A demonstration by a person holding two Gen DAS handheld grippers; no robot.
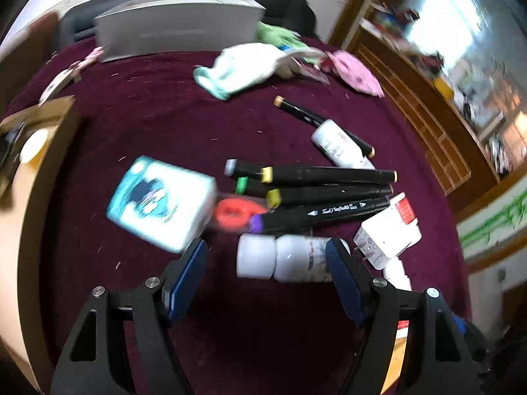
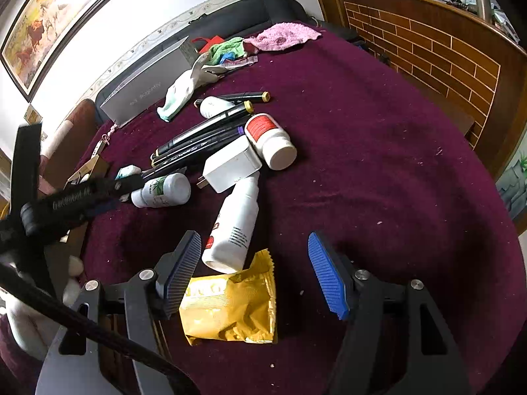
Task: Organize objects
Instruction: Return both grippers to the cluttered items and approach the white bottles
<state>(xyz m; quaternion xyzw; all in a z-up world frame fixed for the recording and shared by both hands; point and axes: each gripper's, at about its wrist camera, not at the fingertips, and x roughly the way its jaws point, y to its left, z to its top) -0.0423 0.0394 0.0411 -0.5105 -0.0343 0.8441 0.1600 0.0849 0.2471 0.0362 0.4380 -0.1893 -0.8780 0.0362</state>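
Observation:
On the maroon cloth (image 1: pixel 164 121) lies a heap of black markers (image 1: pixel 329 191), a white charger (image 1: pixel 388 230) and several white bottles. My left gripper (image 1: pixel 266 255) is open, with a white bottle (image 1: pixel 286 258) lying crosswise just past its tips. A teal box (image 1: pixel 161 202) and a red item (image 1: pixel 235 212) lie to the left of that bottle. My right gripper (image 2: pixel 255 265) is open over a yellow packet (image 2: pixel 230 302), which rests against the left finger (image 2: pixel 184 263). Beyond it lies a white spray bottle (image 2: pixel 234 227). The left gripper (image 2: pixel 125 186) shows there, blurred, beside a green-labelled bottle (image 2: pixel 161 189).
A grey box (image 1: pixel 178 29) stands at the far edge, with a pale sock (image 1: pixel 243 69), a green cloth (image 2: pixel 227 49) and a pink cloth (image 1: pixel 355 72) near it. A cardboard box (image 1: pixel 33 131) sits at the left. A brick-patterned wooden panel (image 2: pixel 428 52) borders the right side.

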